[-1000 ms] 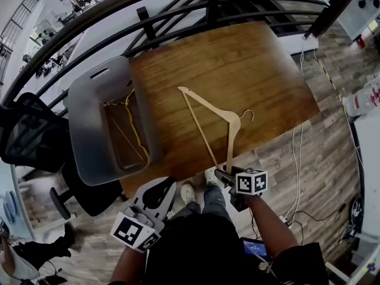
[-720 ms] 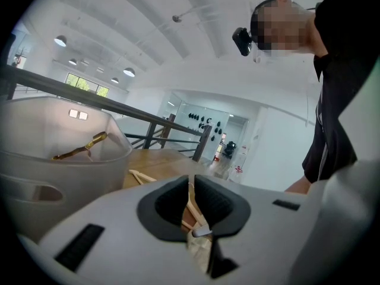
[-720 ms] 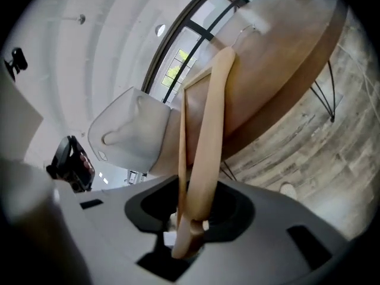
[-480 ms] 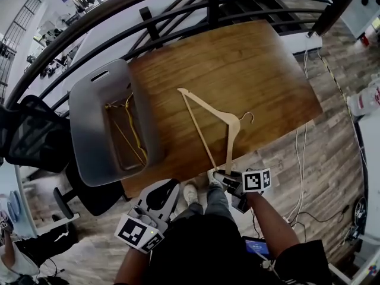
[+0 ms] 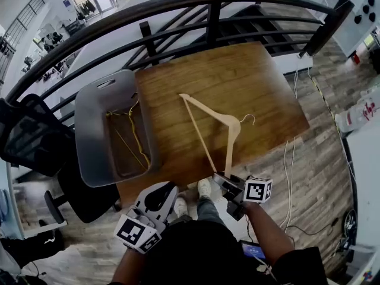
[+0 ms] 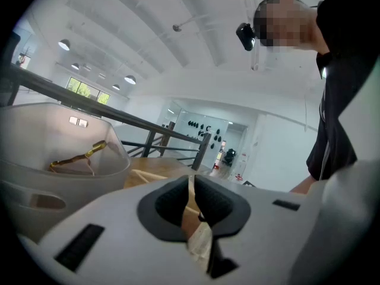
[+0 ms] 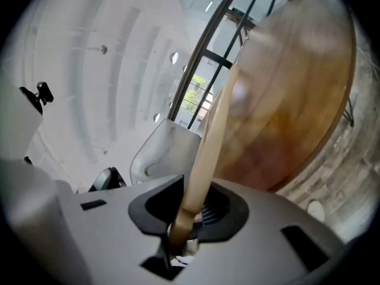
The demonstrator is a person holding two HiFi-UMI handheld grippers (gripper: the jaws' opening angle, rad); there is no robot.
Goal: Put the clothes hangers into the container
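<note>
Pinching the wooden hanger (image 5: 231, 150) by its near tip, jaws having just closed on it, the right gripper (image 5: 221, 180) seemingly means to swing it off the table (image 5: 249, 70) into the grey container (image 5: 89, 126); the left gripper (image 5: 160, 195) idles, pressed together.

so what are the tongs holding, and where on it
Right tongs, jaws having just closed further, grip the wooden hanger at one arm's tip. Left tongs shut, empty.

This is an open-plan office or lab mezzanine. A black metal railing (image 5: 212, 18) runs along the table's (image 5: 249, 82) far edge, with a mesh office chair (image 5: 29, 138), plank floor (image 5: 323, 159) and round ceiling lamps (image 6: 64, 44).
</note>
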